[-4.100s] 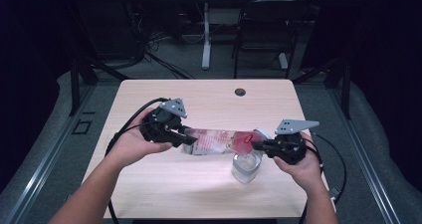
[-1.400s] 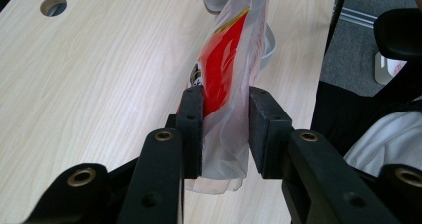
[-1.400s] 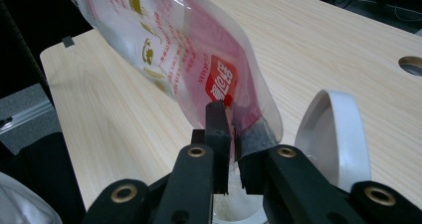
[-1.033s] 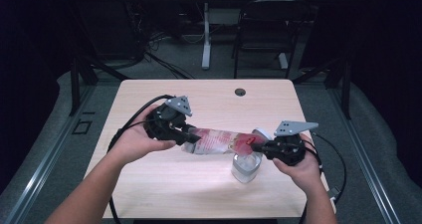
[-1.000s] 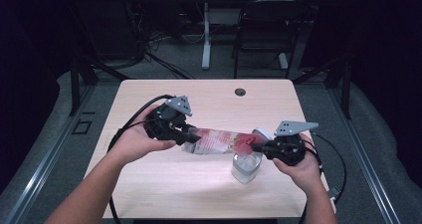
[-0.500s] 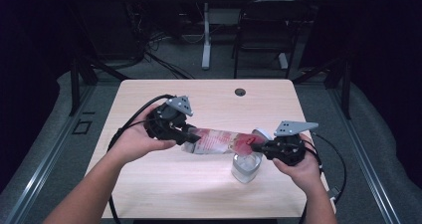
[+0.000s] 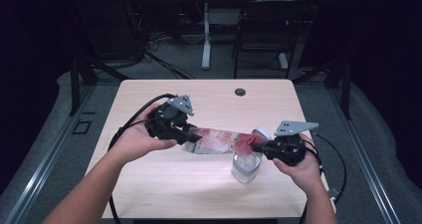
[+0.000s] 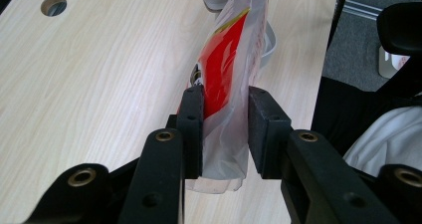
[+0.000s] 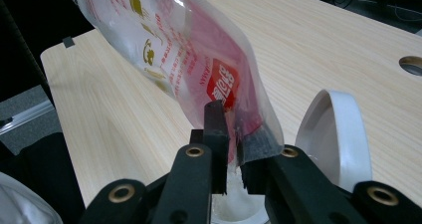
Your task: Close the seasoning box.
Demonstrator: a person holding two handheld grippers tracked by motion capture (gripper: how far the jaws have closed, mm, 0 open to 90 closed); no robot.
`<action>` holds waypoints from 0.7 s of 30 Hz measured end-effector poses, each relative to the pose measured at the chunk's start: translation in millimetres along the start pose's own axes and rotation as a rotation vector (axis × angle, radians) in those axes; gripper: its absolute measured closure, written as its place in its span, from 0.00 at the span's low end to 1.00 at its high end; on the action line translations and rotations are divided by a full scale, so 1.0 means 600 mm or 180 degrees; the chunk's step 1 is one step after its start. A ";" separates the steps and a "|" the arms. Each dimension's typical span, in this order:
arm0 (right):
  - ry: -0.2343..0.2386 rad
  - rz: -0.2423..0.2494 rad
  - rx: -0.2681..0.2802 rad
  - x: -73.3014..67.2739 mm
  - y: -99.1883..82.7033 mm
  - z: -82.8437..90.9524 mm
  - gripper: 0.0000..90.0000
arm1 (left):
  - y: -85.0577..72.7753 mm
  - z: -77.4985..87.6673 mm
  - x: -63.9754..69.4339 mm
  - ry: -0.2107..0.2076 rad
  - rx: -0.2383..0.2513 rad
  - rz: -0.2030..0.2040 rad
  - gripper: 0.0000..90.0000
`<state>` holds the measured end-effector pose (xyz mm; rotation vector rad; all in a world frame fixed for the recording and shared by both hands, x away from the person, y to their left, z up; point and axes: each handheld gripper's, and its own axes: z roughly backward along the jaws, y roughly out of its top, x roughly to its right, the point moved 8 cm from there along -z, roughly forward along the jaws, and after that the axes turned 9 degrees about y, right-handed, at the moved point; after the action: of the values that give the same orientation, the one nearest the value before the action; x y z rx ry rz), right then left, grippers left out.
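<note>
Mostly bare counter (image 7: 164,189) surrounds the work; left hand-held gripper (image 8: 225,127) and right hand-held gripper (image 9: 232,142) each pinch the bag (image 7: 219,140) above the jar (image 7: 246,168), near the counter's front edge.

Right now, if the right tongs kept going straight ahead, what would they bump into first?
The right tongs already pinch the red-and-clear plastic bag; pushing on, they would probably crumple it toward the left tongs.

A pale wood table (image 7: 164,184) with a round hole (image 7: 240,91) stands on grey floor (image 7: 59,114) in a dark room, cables (image 7: 164,59), a chair (image 7: 268,35) and a white table leg (image 7: 206,40) beyond.
</note>
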<state>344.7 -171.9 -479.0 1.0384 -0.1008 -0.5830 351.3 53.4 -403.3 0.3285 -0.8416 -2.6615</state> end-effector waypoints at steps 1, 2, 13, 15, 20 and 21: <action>0.0000 0.0000 0.0002 0.000 0.000 0.000 0.93 | 0.000 0.000 0.000 -0.0001 0.0000 -0.0002 0.78; 0.0000 0.0000 0.0002 0.000 0.000 0.000 0.93 | 0.000 0.000 0.000 -0.0001 -0.0001 -0.0012 0.78; 0.0004 -0.0004 -0.0002 0.001 0.000 0.002 0.93 | 0.005 0.001 0.001 0.0002 -0.0010 -0.0026 0.79; 0.0002 -0.0003 -0.0002 0.001 0.000 0.003 0.93 | 0.006 0.001 0.002 0.0001 0.0002 -0.0016 0.79; 0.0003 -0.0002 -0.0001 0.000 0.000 0.004 0.93 | 0.007 0.002 0.003 0.0000 0.0015 -0.0013 0.79; 0.0003 -0.0001 0.0000 0.000 0.000 0.004 0.93 | 0.007 0.002 0.003 0.0000 0.0016 -0.0014 0.78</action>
<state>343.9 -173.9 -477.7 1.0386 -0.0997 -0.5828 350.4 50.0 -400.0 0.3319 -0.8485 -2.6638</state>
